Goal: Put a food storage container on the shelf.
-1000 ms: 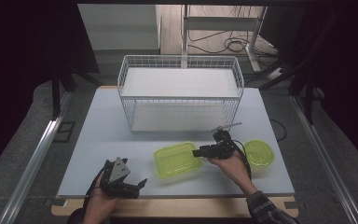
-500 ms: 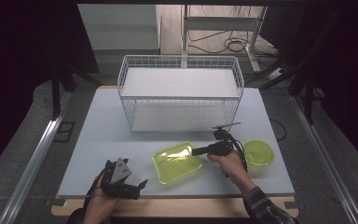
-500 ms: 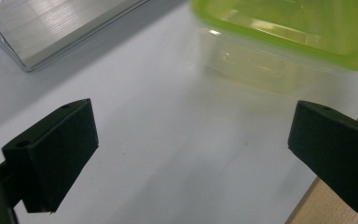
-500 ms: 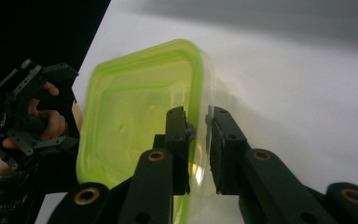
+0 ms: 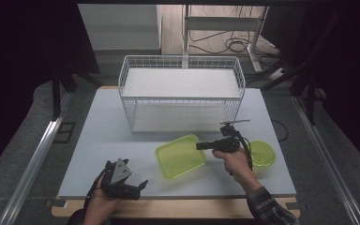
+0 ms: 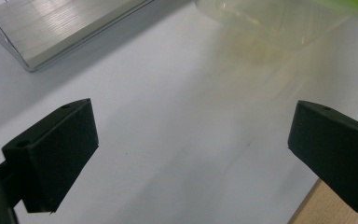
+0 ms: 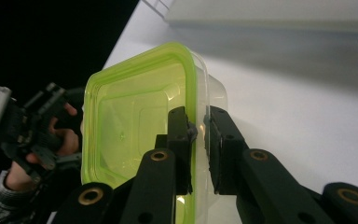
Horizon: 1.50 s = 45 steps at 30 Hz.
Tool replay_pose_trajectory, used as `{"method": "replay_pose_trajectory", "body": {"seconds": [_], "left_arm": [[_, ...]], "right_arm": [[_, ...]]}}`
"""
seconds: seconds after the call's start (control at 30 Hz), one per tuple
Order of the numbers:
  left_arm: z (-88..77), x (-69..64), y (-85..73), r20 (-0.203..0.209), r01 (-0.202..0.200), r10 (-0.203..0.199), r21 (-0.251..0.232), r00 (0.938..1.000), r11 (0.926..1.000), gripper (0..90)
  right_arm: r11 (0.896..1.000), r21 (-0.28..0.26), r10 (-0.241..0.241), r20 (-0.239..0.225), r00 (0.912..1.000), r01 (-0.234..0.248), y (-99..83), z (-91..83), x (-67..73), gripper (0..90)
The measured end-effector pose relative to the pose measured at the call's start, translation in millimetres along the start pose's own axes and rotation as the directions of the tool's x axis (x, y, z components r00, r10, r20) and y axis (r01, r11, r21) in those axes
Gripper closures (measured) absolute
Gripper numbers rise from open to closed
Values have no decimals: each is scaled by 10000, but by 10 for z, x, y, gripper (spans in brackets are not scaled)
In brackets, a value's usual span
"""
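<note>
Green-rimmed container (image 5: 181, 155) rim pinched in right hand-held gripper (image 5: 201, 146), level.

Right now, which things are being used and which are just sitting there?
Being used:
square green container, its rim pinched by the right gripper

Just sitting there:
round green container
white wire basket
left gripper, jaws open on nothing

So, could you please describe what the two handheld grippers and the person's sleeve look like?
Both the left gripper and the right gripper are black, with flat rectangular jaws on arms with brass-coloured pivots. The left carries a grey three-cornered plate; a black cable trails from the right. The sleeve is dark plaid.
</note>
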<state>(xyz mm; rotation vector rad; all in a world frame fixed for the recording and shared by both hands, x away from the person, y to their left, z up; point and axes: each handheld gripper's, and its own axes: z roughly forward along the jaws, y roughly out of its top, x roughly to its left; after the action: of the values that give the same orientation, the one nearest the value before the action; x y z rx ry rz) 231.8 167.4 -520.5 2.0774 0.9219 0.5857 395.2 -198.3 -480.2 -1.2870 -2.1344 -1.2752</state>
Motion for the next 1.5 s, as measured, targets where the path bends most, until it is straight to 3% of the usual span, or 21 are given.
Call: {"method": "replay_pose_trajectory", "body": {"seconds": [0.73,1.23,1.5], "left_arm": [[25,0,-6,9,-34,34,169,10000,9999,12],[36,-4,-8,-25,-150,151,327,9999,9994,12],[26,-3,-4,-25,-101,102,191,9999,9998,12]], "right_arm": [[9901,-1369,-347,-162,9993,321,260,-434,260,797],[9759,-2172,-393,-785,9961,214,493,-666,451,799],[9621,-2652,-770,-428,9961,630,710,-810,638,799]]}}
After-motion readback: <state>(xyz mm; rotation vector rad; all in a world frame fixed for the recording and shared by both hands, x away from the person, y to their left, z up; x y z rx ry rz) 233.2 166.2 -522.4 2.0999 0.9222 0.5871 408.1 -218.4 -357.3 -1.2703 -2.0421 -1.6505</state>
